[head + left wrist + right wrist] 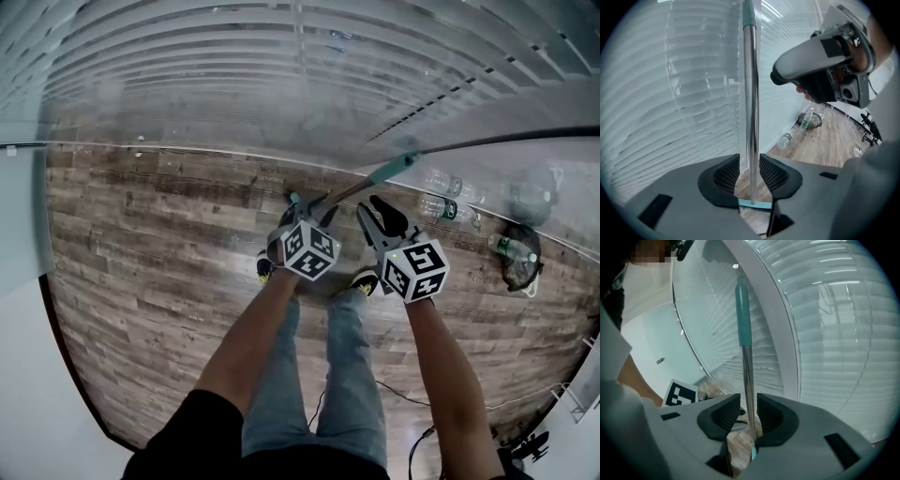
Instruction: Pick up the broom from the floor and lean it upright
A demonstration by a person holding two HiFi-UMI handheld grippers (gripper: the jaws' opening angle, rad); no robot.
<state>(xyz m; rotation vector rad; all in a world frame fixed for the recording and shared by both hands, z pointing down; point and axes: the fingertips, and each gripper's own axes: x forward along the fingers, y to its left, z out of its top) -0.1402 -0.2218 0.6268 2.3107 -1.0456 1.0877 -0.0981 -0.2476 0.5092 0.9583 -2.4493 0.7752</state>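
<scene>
Head view: left gripper (302, 208) and right gripper (377, 210) are held side by side above the wooden floor (150, 281), both on the broom handle (361, 187). The handle slants up and to the right from the jaws to its teal grip (401, 165), against the window blinds (234, 75). The person's jeans and shoes are below the jaws. Plastic bottles (441, 208) and a dark bag (520, 258) lie on the floor, well to the right of the jaws. Left gripper view: the chrome pole stands upright between the jaws. The jaws are released, with a thin gap on the left pad side and the right pad just beside the pole, so nothing is clamped. The teal broom head (754, 203) sits on the floor straight below the jaws. Blinds are behind the jaws, and the right gripper's body is up and to the right of them. Right gripper view: the same pole runs up between the jaws, nearer the right pad. The jaws are released here too, not squeezing the pole. The teal grip is high above the jaws. The left gripper's marker cube (679, 394) is just left of the jaws. A white window frame (785, 333) and more blinds are behind.
</scene>
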